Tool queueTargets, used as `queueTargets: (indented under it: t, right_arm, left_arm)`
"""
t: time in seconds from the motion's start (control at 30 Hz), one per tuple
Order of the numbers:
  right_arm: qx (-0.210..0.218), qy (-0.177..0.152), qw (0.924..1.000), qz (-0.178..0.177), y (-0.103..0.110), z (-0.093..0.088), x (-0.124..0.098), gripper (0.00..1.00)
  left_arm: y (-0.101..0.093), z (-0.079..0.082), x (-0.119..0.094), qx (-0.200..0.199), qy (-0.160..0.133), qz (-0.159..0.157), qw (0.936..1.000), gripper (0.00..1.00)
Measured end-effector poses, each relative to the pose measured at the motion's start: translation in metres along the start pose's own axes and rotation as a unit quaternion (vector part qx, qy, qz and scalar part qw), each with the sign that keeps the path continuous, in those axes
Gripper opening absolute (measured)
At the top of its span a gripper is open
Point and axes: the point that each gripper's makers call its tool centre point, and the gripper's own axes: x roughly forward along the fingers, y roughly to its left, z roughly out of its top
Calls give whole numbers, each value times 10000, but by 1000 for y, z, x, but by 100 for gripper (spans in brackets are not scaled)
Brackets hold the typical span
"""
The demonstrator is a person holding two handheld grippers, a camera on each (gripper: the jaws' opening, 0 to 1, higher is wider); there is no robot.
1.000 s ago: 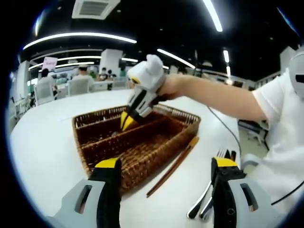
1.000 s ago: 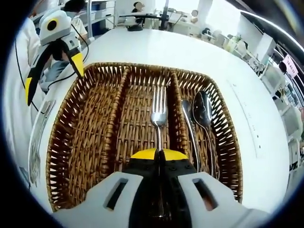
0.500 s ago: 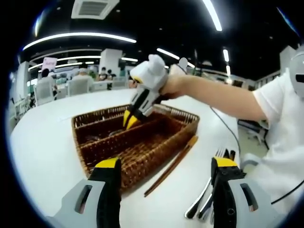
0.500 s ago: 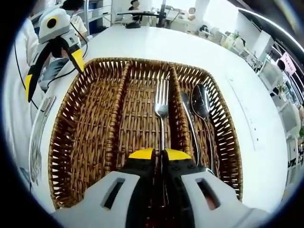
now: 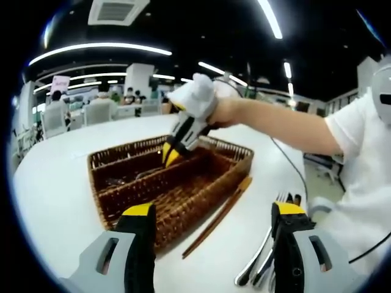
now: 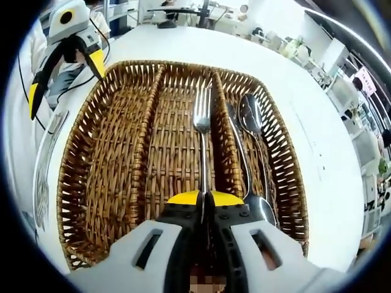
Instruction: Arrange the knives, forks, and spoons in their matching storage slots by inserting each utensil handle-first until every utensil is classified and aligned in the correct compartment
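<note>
- So right gripper (image 6: 204,198) is clamped on the fork (image 6: 202,131), over the basket (image 6: 104,165)'s middle slot.
- Left gripper (image 5: 214,213) hangs wide open, holding nothing, above the desk (image 5: 55,183).

Open office: desks (image 5: 116,110), strip lights (image 5: 101,47)

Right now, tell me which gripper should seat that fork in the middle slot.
Right. The right gripper is shut on the fork, held over the basket's middle compartment. The left gripper is open, back beside the basket.
</note>
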Motion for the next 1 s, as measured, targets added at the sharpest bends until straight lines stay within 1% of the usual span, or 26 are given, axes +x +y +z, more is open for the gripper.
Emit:
queueTargets:
  t: [0.2, 0.33, 0.53, 0.7, 0.83, 1.0]
  right_arm:
    - [1, -23, 10000, -4, -1, 2, 1, 2]
    - [67, -51, 10000, 13, 1, 3, 0, 6]
    - [136, -107, 9998, -59, -2, 1, -7, 7]
    - [246, -244, 9994, -65, 4, 4, -13, 9]
    - [287, -247, 9992, -97, 8, 2, -18, 12]
    - [356, -397, 9985, -141, 12, 4, -24, 13]
  left_arm:
    - [0, 1, 0, 6, -8, -6, 10000, 77]
    - [0, 0, 0, 6, 2, -16, 10000, 77]
    - [-1, 2, 0, 22, -10, -23, 10000, 77]
    - [-4, 3, 2, 59, -6, -64, 10000, 77]
    - [-5, 3, 3, 73, 9, -84, 9999, 77]
    - [-7, 3, 6, 96, 25, -106, 9999, 77]
